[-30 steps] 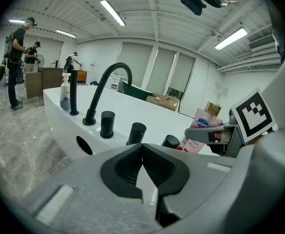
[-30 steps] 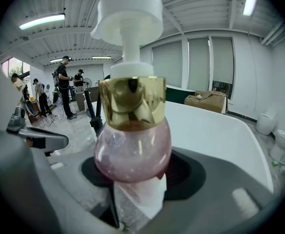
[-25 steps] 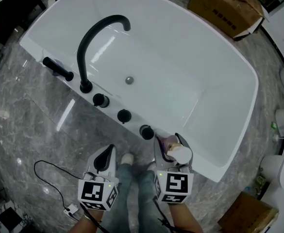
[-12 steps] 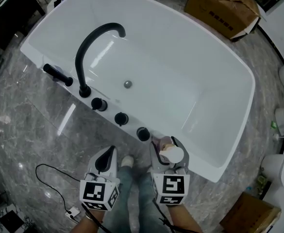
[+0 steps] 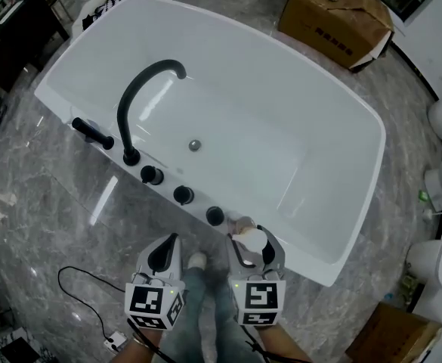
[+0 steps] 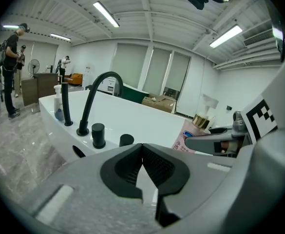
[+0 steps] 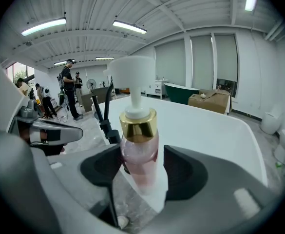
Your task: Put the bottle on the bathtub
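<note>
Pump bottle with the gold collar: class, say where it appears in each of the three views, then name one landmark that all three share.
Head view: the pump bottle is low, just right of centre, on the near rim of the bathtub.
Left gripper view: right of centre, its pink body partly hidden.
Right gripper view: dead centre, close up.
Shared landmark: the white bathtub.

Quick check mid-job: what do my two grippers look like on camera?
The left gripper and right gripper both have grey bodies and black ribbed jaw pads. Each carries a white cube printed with black square markers, with a small green light on its upper edge.
</note>
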